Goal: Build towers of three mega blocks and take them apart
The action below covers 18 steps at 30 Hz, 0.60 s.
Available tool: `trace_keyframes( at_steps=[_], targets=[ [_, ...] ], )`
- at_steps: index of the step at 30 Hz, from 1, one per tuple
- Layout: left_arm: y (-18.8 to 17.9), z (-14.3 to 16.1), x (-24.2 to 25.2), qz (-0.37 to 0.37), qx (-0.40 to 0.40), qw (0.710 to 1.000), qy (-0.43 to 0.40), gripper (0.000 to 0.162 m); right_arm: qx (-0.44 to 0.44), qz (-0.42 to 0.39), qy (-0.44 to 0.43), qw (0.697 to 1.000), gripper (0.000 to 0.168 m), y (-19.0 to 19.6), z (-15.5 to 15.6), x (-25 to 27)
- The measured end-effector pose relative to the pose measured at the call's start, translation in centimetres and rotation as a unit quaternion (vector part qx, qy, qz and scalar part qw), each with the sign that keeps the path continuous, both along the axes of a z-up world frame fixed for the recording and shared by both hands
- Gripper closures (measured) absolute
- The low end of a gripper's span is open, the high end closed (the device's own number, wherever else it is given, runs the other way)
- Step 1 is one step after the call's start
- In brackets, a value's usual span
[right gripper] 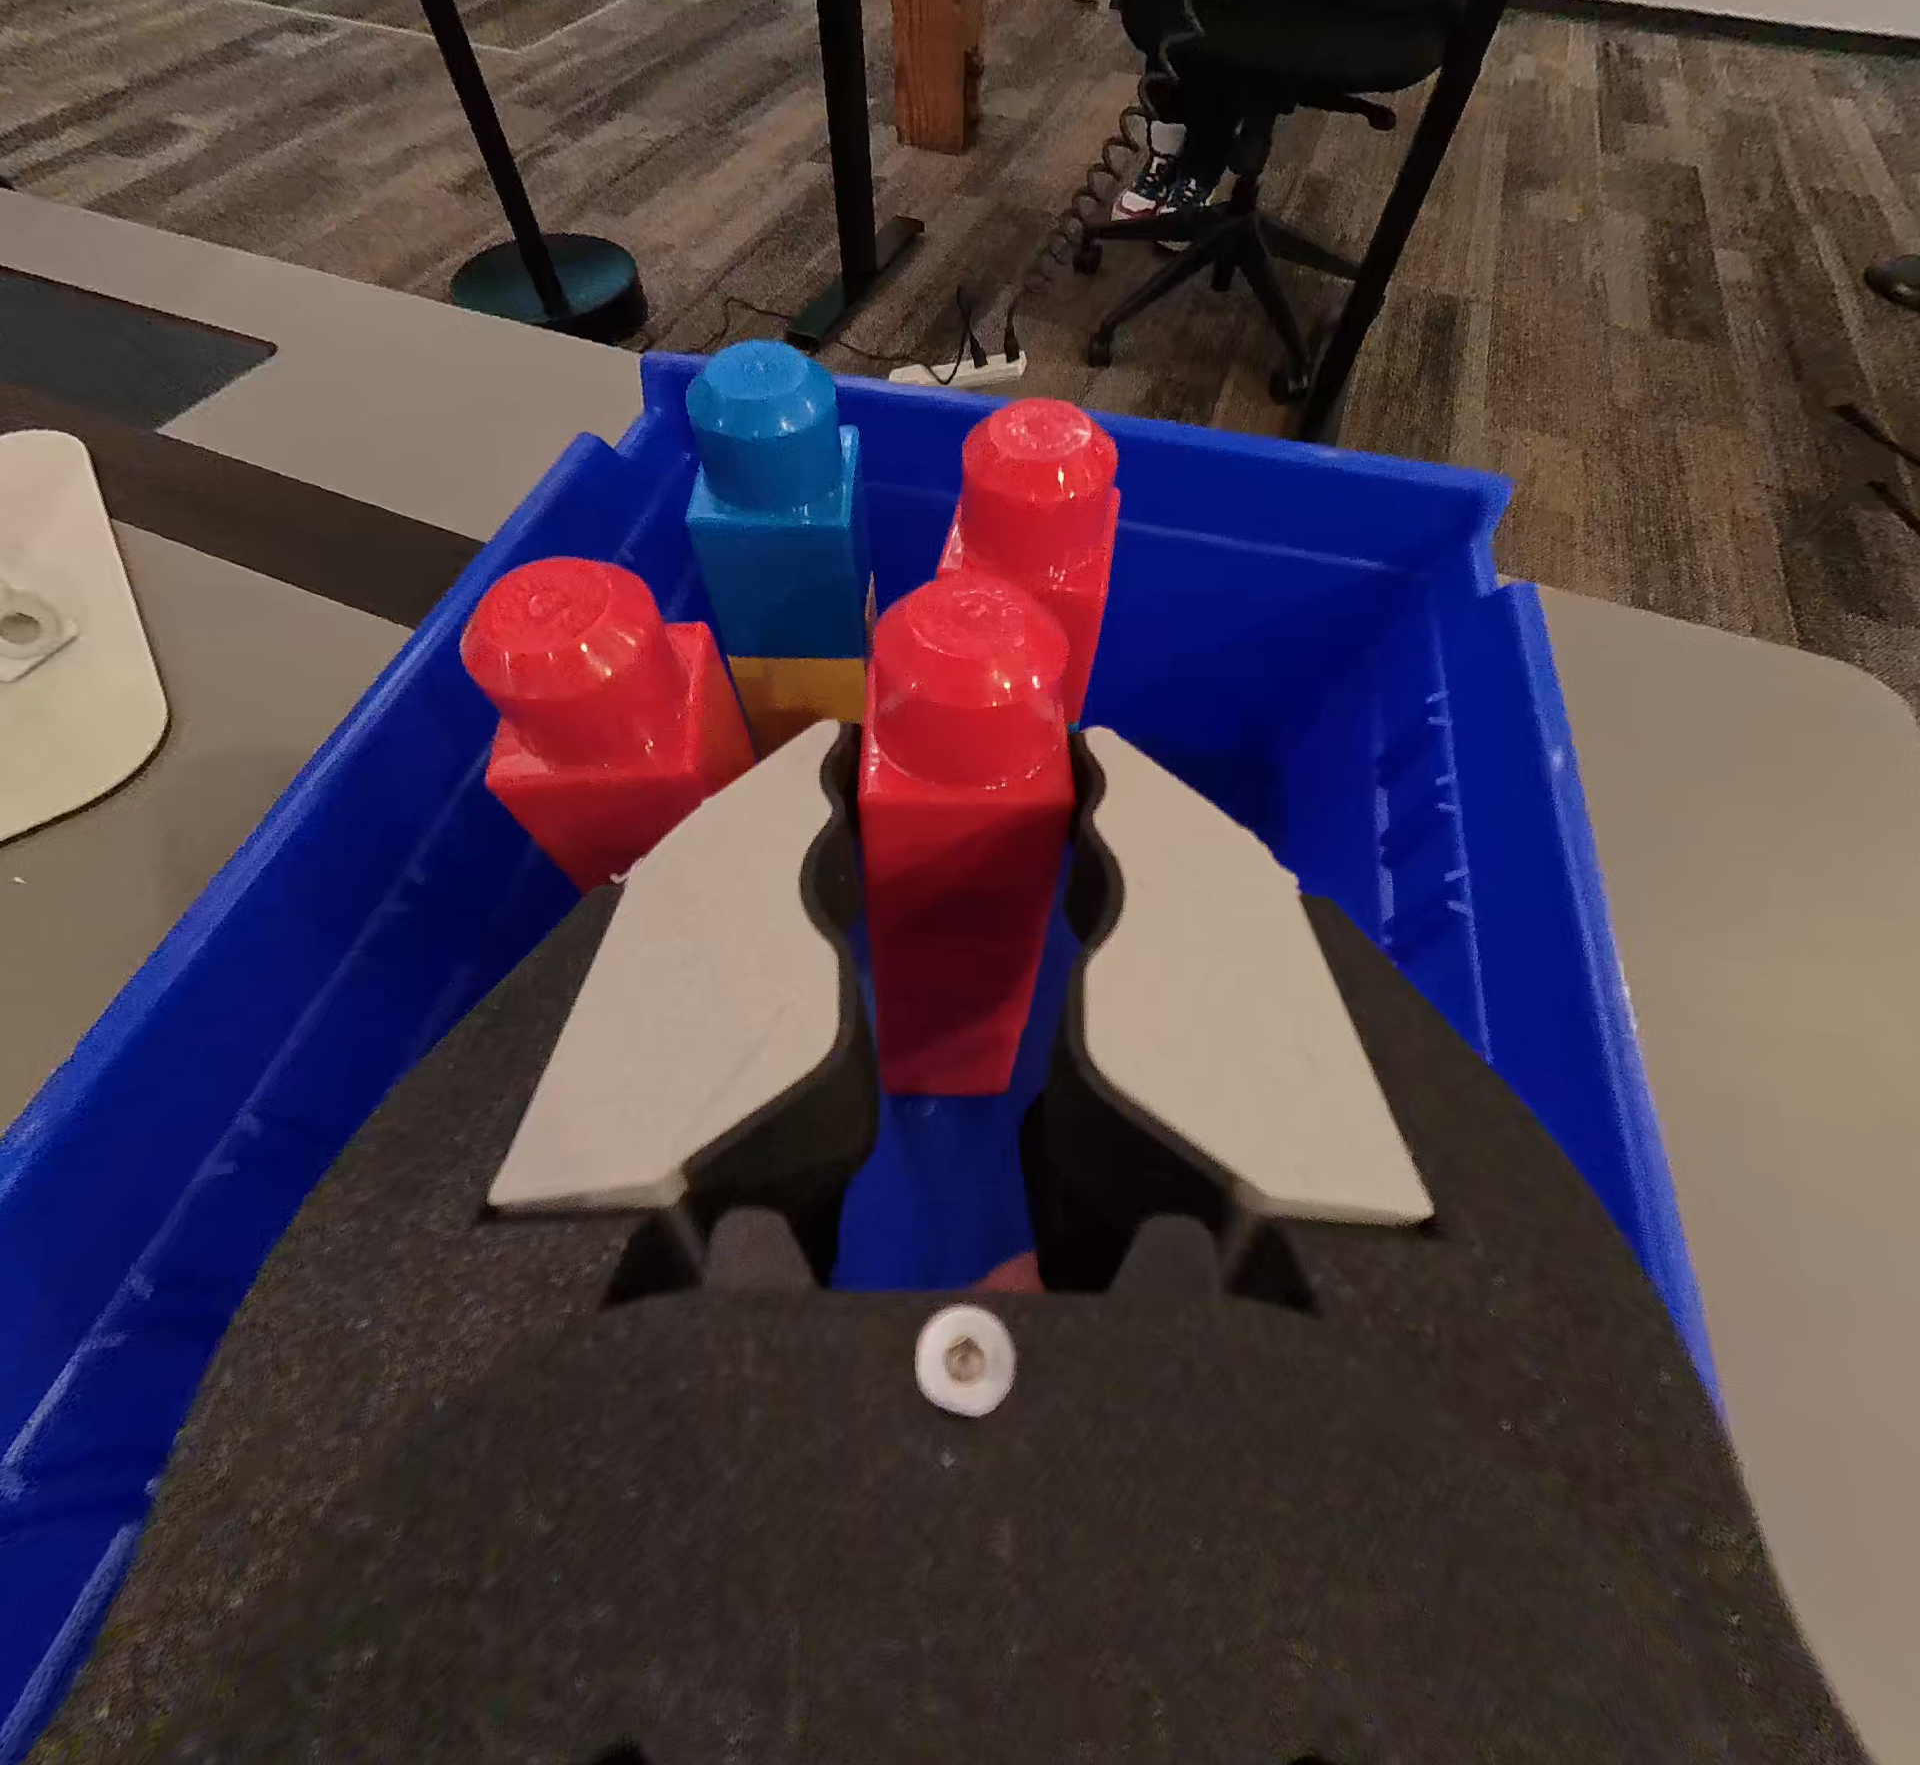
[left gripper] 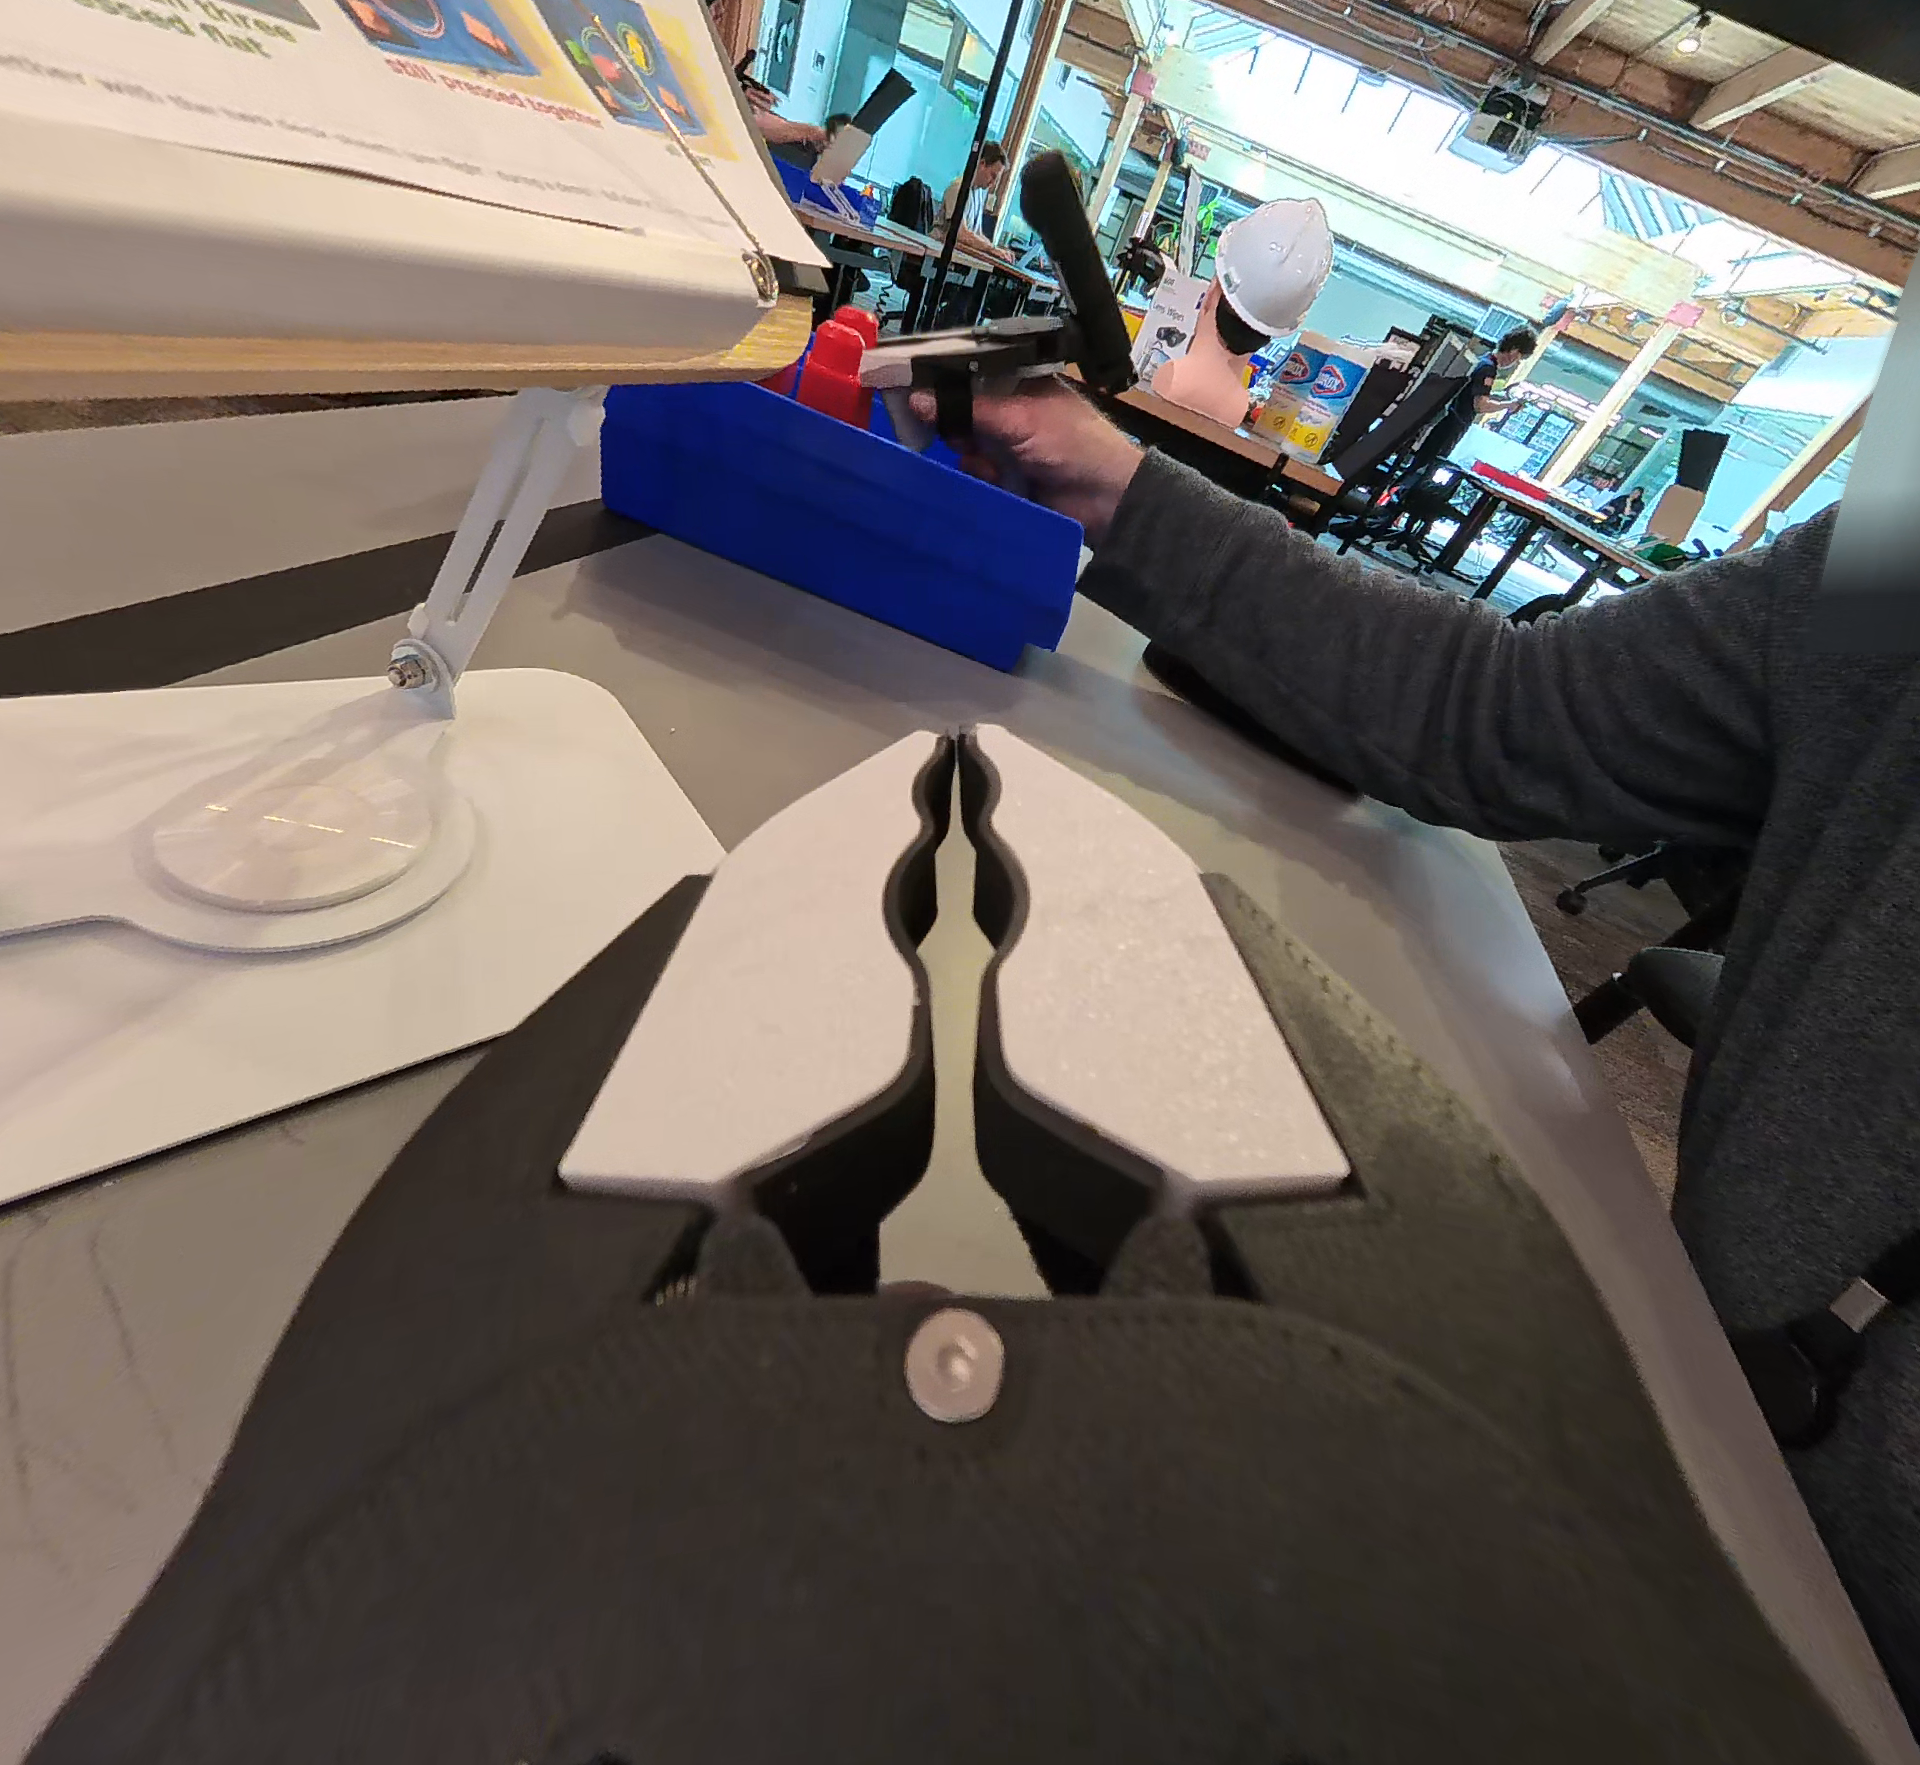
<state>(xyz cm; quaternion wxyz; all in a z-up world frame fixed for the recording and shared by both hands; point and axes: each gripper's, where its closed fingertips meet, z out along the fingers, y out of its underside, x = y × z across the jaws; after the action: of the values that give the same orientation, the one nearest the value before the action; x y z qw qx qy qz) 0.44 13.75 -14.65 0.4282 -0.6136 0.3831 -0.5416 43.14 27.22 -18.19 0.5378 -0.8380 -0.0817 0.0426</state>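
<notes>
**Right fingers closed on a red block in the blue bin; left fingers pressed together and empty**

Right gripper (right gripper: pixel 961 739): my two fingers sit on either side of a tall red block (right gripper: pixel 961 842) that stands upright inside the blue bin (right gripper: pixel 1351 635). Both pads touch its flanks, so I hold it. The block's round stud points up, toward 12 o'clock in my right wrist view.

Other blocks in the bin, seen from the same view: a second red block (right gripper: pixel 592 728) at 10 o'clock of the held one, standing just beside my left finger; a blue block (right gripper: pixel 779 520) at 11 o'clock, seated on a yellow block (right gripper: pixel 805 687) of which only a strip shows; a third red block (right gripper: pixel 1039 510) at 1 o'clock, directly behind the held one. I cannot tell whether the neighbours touch each other.

Left gripper (left gripper: pixel 956 739): my fingers are drawn together, tips nearly meeting, with nothing between them. They hover over the grey table (left gripper: pixel 810 666), well apart from the bin.

From the left wrist view the bin lies at 12 o'clock, the right gripper reaching into it at red blocks (left gripper: pixel 836 370), held by a hand (left gripper: pixel 1039 458) in a grey sleeve (left gripper: pixel 1455 655). At 10 o'clock stands a white document stand (left gripper: pixel 312 832) carrying a printed sheet (left gripper: pixel 364 32) with coloured pictures.
</notes>
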Motion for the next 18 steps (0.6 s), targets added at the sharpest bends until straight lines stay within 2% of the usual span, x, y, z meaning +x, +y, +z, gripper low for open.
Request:
trace_keyframes(
  at_steps=[7,13,18],
  targets=[
    [0.0,-0.2,0.2,-0.002,-0.002,1.0,0.002,0.161,-0.014,0.004,0.0,1.0,0.13,-0.6,-0.5,-0.3],
    [0.0,-0.3,0.2,-0.004,-0.004,1.0,0.002,0.159,-0.019,-0.007,-0.002,1.0,0.119,-1.3,-0.3,0.1],
    [-0.1,-0.4,0.3,-0.001,0.003,1.0,0.009,0.155,0.009,-0.012,0.0,1.0,0.115,-3.0,2.3,0.0]
  ],
)
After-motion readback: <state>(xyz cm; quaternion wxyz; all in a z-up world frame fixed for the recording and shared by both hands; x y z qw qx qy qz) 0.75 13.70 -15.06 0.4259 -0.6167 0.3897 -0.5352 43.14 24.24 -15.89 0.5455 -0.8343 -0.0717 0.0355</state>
